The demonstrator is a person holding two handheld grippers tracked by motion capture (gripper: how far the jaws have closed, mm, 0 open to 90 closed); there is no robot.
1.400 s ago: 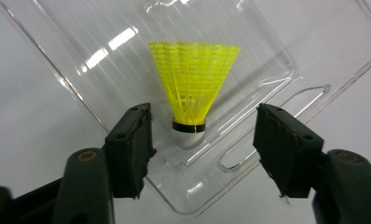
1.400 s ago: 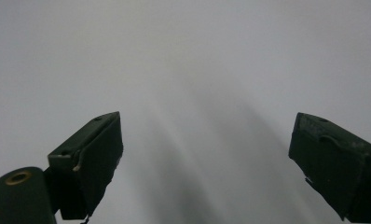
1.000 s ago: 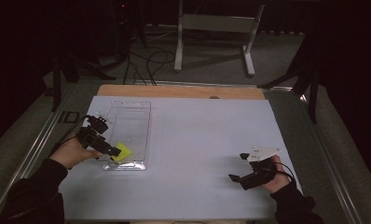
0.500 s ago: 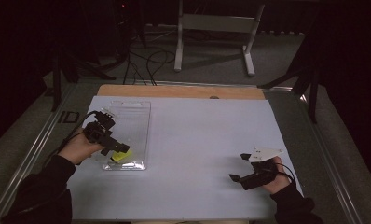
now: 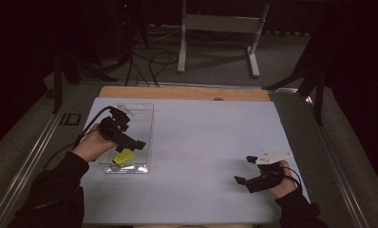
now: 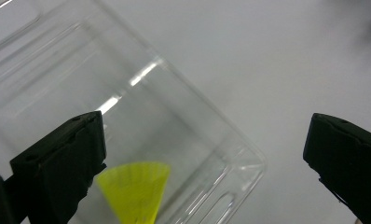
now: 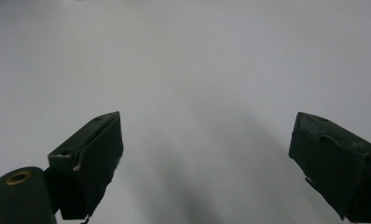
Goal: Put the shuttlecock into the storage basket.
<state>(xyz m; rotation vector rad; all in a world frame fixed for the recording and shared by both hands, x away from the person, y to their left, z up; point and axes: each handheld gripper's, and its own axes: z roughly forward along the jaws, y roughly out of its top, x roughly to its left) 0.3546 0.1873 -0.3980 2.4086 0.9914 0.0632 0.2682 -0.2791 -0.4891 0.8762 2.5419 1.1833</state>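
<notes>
Surface: a pale grey-white mat (image 5: 206,142) is covering the table, with a strip of bare wood (image 5: 182,93) showing along the far edge.
Room: dark floor is lying beyond the table, where a white metal stand (image 5: 220,28) is standing and black cables (image 5: 149,59) are trailing across the floor.
Writing: no brand, label or lettering is coming through clearly enough to read.
Tray: a clear plastic tray (image 5: 138,114) is lying flat on the left part of the mat, its near corner showing in the left gripper view (image 6: 249,163).
Yellow piece: a small yellow fan-shaped piece (image 5: 124,156) is resting inside the tray at its near end, loose; in the left gripper view (image 6: 137,191) it is sitting low, just beside the left-hand jaw and touching neither.
Left gripper: the left gripper (image 5: 140,143) is hovering over the tray, just above the yellow piece; its jaws have just been opening and are standing spread wide with nothing pinched between them (image 6: 204,154).
Right gripper: the right gripper (image 5: 244,171) is sitting low over bare mat at the near right, well apart from the tray, jaws spread and gripping nothing (image 7: 207,154).
In the way: the left gripper's body is hiding part of the tray in the high view.
</notes>
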